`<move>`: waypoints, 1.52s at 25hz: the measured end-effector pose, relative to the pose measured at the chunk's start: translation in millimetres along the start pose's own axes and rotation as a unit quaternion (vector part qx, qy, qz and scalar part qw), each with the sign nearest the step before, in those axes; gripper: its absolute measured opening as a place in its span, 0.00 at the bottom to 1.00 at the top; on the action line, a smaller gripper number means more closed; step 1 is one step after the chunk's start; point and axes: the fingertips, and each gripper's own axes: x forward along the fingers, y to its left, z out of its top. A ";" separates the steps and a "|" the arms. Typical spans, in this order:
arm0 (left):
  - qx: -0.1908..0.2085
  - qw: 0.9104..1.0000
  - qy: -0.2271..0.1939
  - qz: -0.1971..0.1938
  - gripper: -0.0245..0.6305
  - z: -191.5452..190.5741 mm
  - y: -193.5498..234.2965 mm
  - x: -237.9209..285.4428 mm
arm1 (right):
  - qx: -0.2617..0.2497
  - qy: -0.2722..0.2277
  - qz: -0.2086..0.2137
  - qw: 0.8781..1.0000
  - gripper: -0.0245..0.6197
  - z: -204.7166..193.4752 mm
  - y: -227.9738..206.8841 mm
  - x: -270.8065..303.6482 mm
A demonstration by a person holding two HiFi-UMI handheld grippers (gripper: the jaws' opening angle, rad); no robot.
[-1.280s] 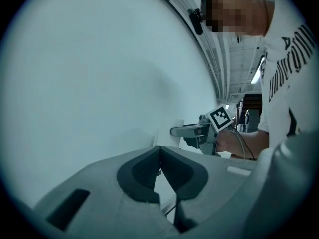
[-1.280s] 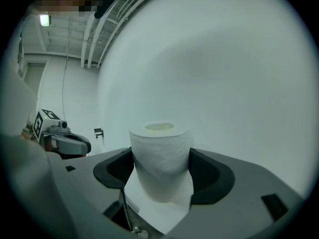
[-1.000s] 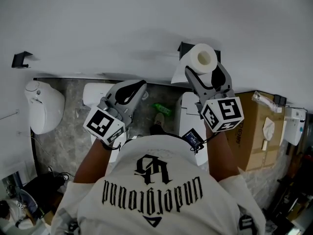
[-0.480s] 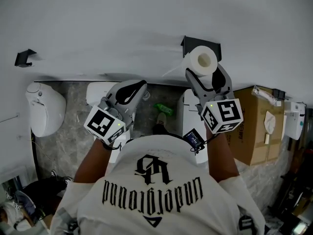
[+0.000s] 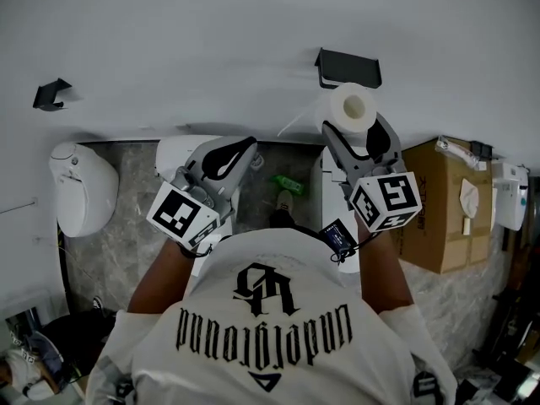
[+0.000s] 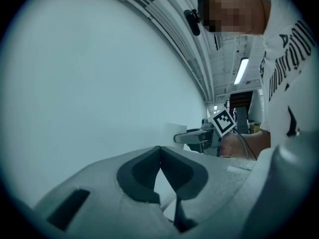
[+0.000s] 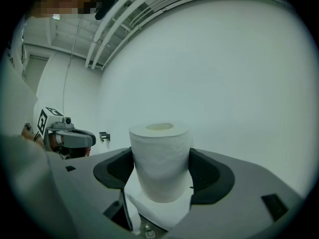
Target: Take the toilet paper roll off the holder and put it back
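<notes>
Roll (image 7: 160, 158): white, full, core end up, loose sheet trailing, clear of the holder (image 5: 348, 66). Right gripper (image 7: 160, 172) jaws clamp its sides; left gripper (image 6: 159, 153) jaws pressed together, empty. Shirt (image 5: 270, 344) print: "Underground".

Here's the count: 2 grippers in play, left gripper (image 5: 247, 145) and right gripper (image 5: 354, 123). 1 toilet paper roll (image 5: 351, 108). Up on the wall, 2 black fittings: 1 holder (image 5: 348, 66) and 1 small bracket (image 5: 52, 94) near the left edge. On the floor, 1 cardboard box (image 5: 439, 226) and 1 green bottle (image 5: 287, 186).
</notes>
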 end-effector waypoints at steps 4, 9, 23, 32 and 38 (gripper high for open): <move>0.000 1.000 -0.006 -0.007 0.06 3.3 -11.6 -19.2 | 0.001 -0.002 -0.003 1.000 0.54 -2.8 20.9 -19.7; 0.002 1.000 -0.007 -0.026 0.06 5.2 -29.3 -37.6 | 0.000 -0.004 -0.014 1.000 0.54 -3.4 40.3 -44.9; 0.007 0.998 -0.009 -0.063 0.06 4.5 -79.9 -70.3 | 0.010 -0.001 -0.041 0.999 0.54 -13.5 70.6 -110.7; -0.016 0.997 -0.011 -0.081 0.06 4.1 -89.3 -60.8 | 0.021 -0.008 -0.047 0.999 0.54 -16.0 61.1 -118.8; -0.022 0.996 -0.008 -0.090 0.06 2.4 -100.9 -38.4 | 0.017 -0.009 -0.040 0.999 0.54 -19.8 41.9 -130.6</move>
